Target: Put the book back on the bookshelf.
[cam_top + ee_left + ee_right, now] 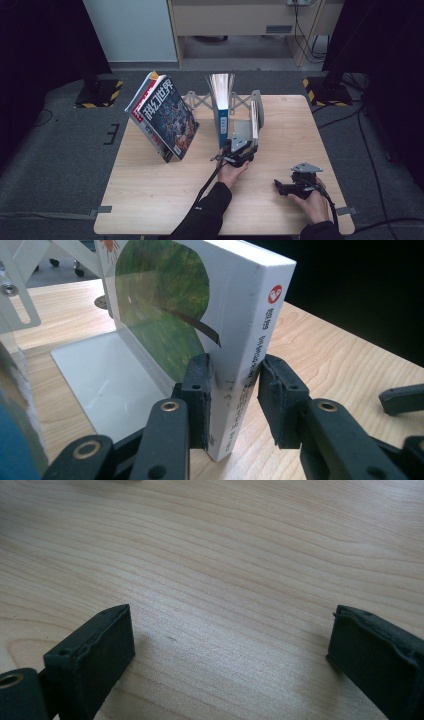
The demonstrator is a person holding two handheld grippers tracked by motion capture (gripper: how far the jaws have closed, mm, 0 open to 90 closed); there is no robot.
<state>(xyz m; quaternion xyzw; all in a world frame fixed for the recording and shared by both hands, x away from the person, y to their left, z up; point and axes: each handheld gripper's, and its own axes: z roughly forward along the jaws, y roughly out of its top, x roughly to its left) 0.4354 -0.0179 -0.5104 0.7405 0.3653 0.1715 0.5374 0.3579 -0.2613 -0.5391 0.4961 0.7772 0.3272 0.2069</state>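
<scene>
From the high view, my left gripper (239,150) sits near the middle of the wooden table (150,190), reaching forward to the near end of a white-spined book (223,112) that stands upright in the metal book rack (247,131). The book's long axis runs away from me toward the far edge, its spine end facing me and its pages fanned at the top. To the left, well apart, a magazine (167,116) leans tilted with its cover turned toward me. A second, thinner book (255,116) stands at the rack's right side, just beside my left gripper. My right gripper (285,187) rests low on the table near the front right corner, with open wood around it; the whole near left part of the table is bare. In the left gripper view, my jaws pinch the white-spined book (250,340) across its thickness, one pad on the green cover and one on the back cover, low down near its bottom corner; whether that corner rests on the table I cannot quite tell. The rack's flat white base plate (100,380) lies to the left, beside the book's foot. In the right gripper view, my jaws stand spread wide above bare wood grain (225,570), holding nothing.
</scene>
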